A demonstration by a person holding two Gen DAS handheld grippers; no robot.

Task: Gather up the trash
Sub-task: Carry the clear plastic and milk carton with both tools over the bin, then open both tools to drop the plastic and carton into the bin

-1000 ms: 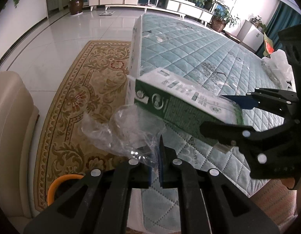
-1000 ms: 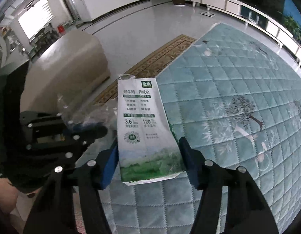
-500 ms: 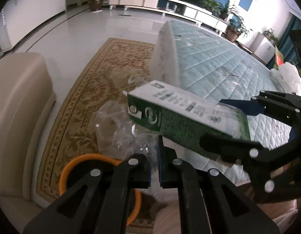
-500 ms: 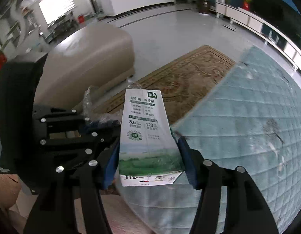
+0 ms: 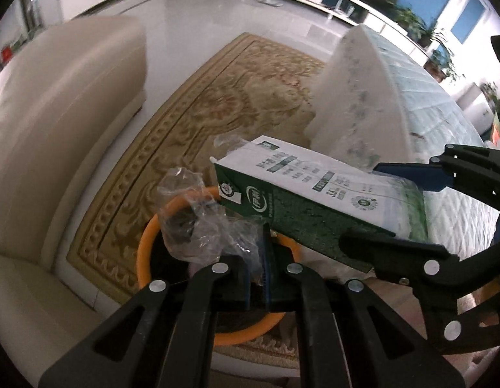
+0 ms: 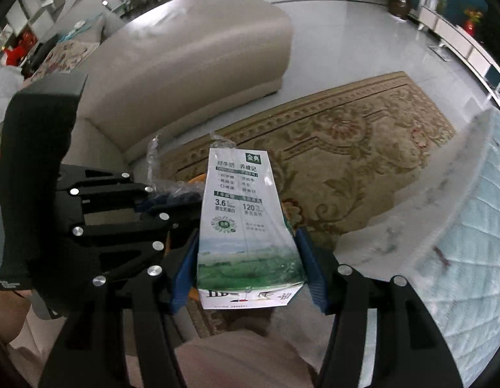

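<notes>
My left gripper [image 5: 257, 258] is shut on a crumpled clear plastic wrapper [image 5: 198, 223] and holds it over an orange-rimmed bin [image 5: 143, 252] on the floor. My right gripper [image 6: 246, 258] is shut on a green and white milk carton [image 6: 243, 220], its jaws pressing both sides. In the left wrist view the carton [image 5: 314, 194] reaches in from the right, its end over the bin's rim, with the right gripper [image 5: 405, 207] behind it. In the right wrist view the left gripper [image 6: 172, 200] and the wrapper [image 6: 172, 187] sit just left of the carton.
A beige sofa [image 5: 56, 113] stands at the left. A patterned rug [image 5: 237, 97] lies under the bin. A quilted teal mattress [image 5: 444, 135] with a white side [image 5: 356, 97] is at the right. White tiled floor [image 6: 347, 42] lies beyond.
Both grippers have moved left off the mattress with their loads. The orange-rimmed bin has come fully into view beneath the wrapper and the carton's end.
</notes>
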